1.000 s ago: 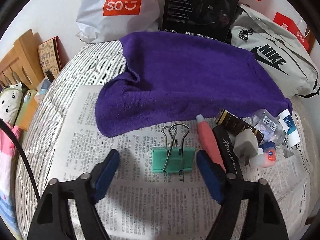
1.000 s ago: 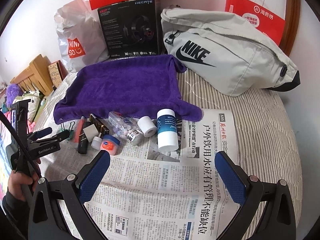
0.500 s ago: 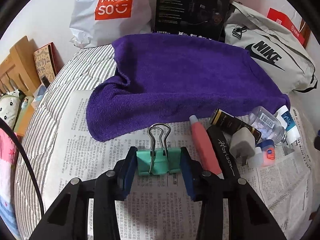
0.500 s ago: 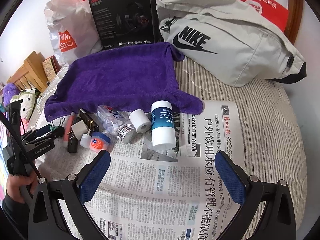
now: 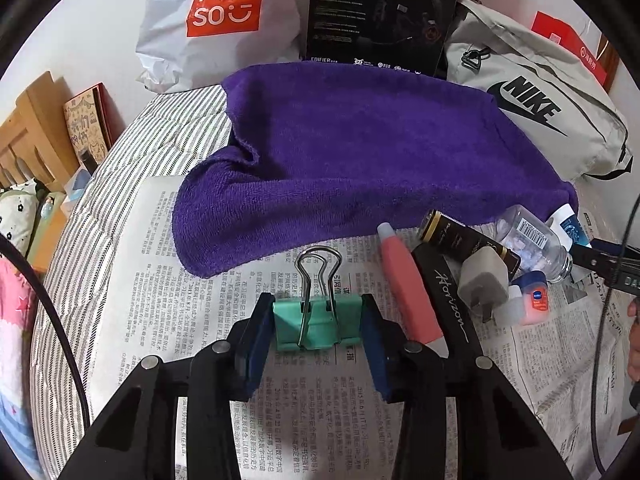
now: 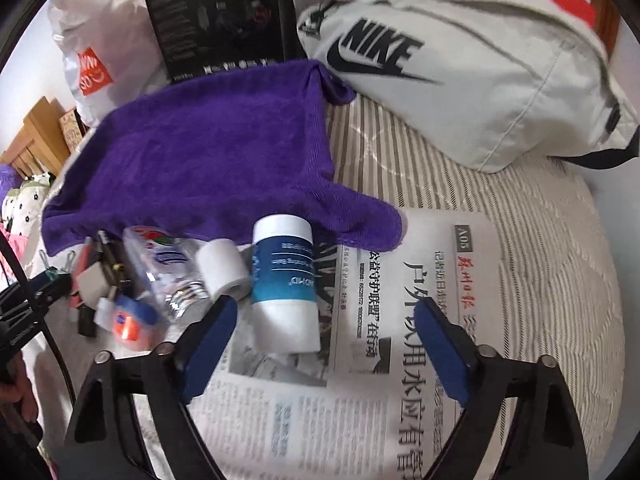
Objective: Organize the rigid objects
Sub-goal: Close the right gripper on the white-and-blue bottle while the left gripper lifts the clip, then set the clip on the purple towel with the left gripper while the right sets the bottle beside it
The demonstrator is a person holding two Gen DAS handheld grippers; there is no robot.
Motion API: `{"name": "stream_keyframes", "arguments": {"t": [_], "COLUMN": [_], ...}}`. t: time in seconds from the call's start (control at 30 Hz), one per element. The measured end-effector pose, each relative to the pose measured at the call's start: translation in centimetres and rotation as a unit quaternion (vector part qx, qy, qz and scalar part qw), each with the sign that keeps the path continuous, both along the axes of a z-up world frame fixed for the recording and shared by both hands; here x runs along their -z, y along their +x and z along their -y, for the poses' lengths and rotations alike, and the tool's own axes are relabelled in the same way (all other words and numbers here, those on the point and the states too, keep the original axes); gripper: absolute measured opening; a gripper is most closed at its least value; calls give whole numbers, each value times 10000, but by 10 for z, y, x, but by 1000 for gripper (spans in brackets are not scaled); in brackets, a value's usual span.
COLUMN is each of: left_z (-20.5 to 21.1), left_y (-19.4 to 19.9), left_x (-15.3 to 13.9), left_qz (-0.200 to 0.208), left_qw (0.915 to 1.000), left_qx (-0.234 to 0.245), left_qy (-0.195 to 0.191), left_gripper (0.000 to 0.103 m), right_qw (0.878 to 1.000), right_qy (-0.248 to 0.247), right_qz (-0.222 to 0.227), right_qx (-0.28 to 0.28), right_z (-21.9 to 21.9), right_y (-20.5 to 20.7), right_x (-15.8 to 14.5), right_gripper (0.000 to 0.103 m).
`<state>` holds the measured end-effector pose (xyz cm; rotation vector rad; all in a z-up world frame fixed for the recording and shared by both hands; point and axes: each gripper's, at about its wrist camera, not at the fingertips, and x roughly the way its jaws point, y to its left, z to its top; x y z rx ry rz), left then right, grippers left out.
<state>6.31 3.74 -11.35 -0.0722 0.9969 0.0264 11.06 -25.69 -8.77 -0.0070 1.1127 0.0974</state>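
Clip [image 5: 317, 326] – mint body, wire loops – clamped by left gripper [image 5: 316, 344]

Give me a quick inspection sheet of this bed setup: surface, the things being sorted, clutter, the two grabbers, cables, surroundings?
Surface: newspaper spread over a striped bed cover, with a purple towel behind it.
Job's things: green binder clip, pink tube, black pen case, white plug, clear bottle, small jar with a blue lid, white and blue bottle standing upright, small white roll.
Clutter: nothing seen beyond those.
Grippers: left gripper clamped on the clip's two sides; right gripper open, jaws just narrowing, nothing between the pads.
Cables: black cable at left.
Surroundings: Nike bag, Miniso bag, black box.
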Motion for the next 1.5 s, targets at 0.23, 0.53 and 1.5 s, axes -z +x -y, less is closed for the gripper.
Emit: {"name": "stream_keyframes", "arguments": {"t": [0.23, 0.53, 1.5], "left_z": [0, 3, -6], "left_y": [0, 0, -9], "left_x": [0, 0, -57], "left_qz": [-7, 14, 451], "left_qw": [10000, 10000, 9982], "left_qx": [-2, 22, 147], "left_qy": [-2, 78, -370], "left_gripper": [40, 40, 40], "right_qw": [9999, 9994, 9967], "right_qy": [-55, -112, 565], "right_qz": [-82, 26, 250], "right_qx": [-120, -331, -520], "right_z": [-4, -10, -3], "right_y": [15, 18, -12], "right_x": [17, 17, -31], "right_gripper": [79, 43, 37]}}
